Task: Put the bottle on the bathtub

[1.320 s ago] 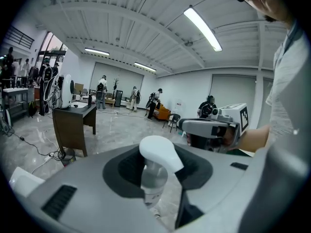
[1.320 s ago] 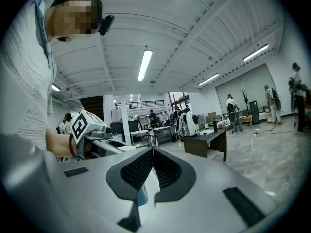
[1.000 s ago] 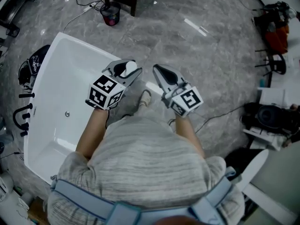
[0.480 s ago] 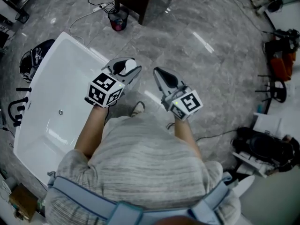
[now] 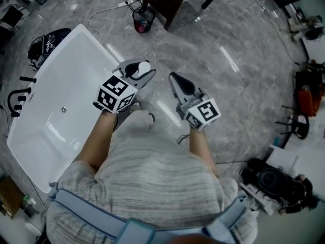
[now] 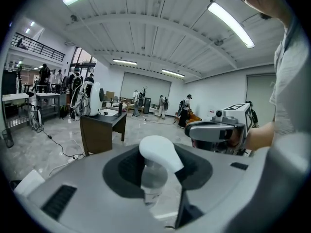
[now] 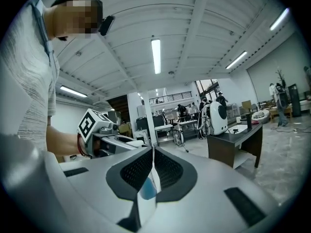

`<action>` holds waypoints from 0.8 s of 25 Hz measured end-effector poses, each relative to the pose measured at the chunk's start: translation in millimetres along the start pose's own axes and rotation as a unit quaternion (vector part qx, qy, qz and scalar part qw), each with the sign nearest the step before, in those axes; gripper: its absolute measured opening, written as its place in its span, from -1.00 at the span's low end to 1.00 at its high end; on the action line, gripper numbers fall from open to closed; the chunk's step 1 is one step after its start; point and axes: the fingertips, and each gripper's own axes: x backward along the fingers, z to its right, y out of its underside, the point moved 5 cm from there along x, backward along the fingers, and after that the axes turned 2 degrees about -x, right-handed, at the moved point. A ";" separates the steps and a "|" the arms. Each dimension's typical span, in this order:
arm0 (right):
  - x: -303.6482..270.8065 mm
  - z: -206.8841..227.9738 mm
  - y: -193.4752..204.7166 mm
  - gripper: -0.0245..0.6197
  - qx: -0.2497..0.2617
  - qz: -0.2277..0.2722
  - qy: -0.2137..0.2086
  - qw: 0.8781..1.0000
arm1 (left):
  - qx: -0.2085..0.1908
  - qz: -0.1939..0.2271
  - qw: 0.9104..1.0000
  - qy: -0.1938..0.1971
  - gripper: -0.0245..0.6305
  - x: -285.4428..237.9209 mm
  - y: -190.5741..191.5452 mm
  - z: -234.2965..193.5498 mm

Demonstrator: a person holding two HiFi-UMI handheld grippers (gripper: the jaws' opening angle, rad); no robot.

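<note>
Grey marble floor [image 5: 213, 44], white bathtub [image 5: 61, 80], left tongs [image 5: 138, 71] grasping bottle [image 6: 154, 163], right tongs [image 5: 173, 77] pressed together

Grey marble floor [image 5: 228, 34] shines with lamp streaks. A dark desk [image 5: 167, 1] stands far, with a red bin [image 5: 142, 22] and a cable [image 5: 109, 9] beside it. A chair [image 5: 298, 128] stands far right. Tube lamps [image 7: 156, 55] line the white ribbed ceiling [image 6: 146, 28].

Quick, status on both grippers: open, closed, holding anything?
Left gripper: closed on the bottle.
Right gripper: closed, jaws together, nothing between them.
</note>
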 end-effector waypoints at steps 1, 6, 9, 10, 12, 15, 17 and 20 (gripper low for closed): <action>-7.4 1.1 -1.5 -0.91 0.002 -0.001 -0.006 1.000 | 0.001 -0.001 1.000 -0.004 -0.45 0.7 0.9 -5.1; -48.4 3.2 -10.5 -0.91 0.023 -0.024 -0.041 0.999 | 0.015 -0.004 1.000 -0.019 -0.45 5.6 7.1 -37.2; -70.4 4.7 -16.8 -0.91 0.041 -0.037 -0.064 0.996 | 0.018 -0.008 0.999 -0.033 -0.45 7.3 8.9 -57.3; -77.5 5.6 -17.9 -0.91 0.043 -0.040 -0.068 0.996 | 0.019 -0.008 0.999 -0.039 -0.45 8.5 10.0 -63.8; -92.3 7.4 -19.9 -0.91 0.044 -0.042 -0.075 0.995 | 0.022 -0.008 0.999 -0.048 -0.45 11.7 11.7 -77.5; -113.5 7.8 -19.6 -0.91 0.044 -0.047 -0.088 0.994 | 0.029 -0.009 0.998 -0.061 -0.45 16.4 15.2 -95.5; -125.6 9.6 -18.5 -0.91 0.043 -0.052 -0.096 0.993 | 0.034 -0.009 0.997 -0.071 -0.45 19.4 17.6 -105.6; -146.8 12.0 -16.7 -0.91 0.040 -0.055 -0.106 0.992 | 0.042 -0.009 0.995 -0.086 -0.45 26.2 23.2 -122.7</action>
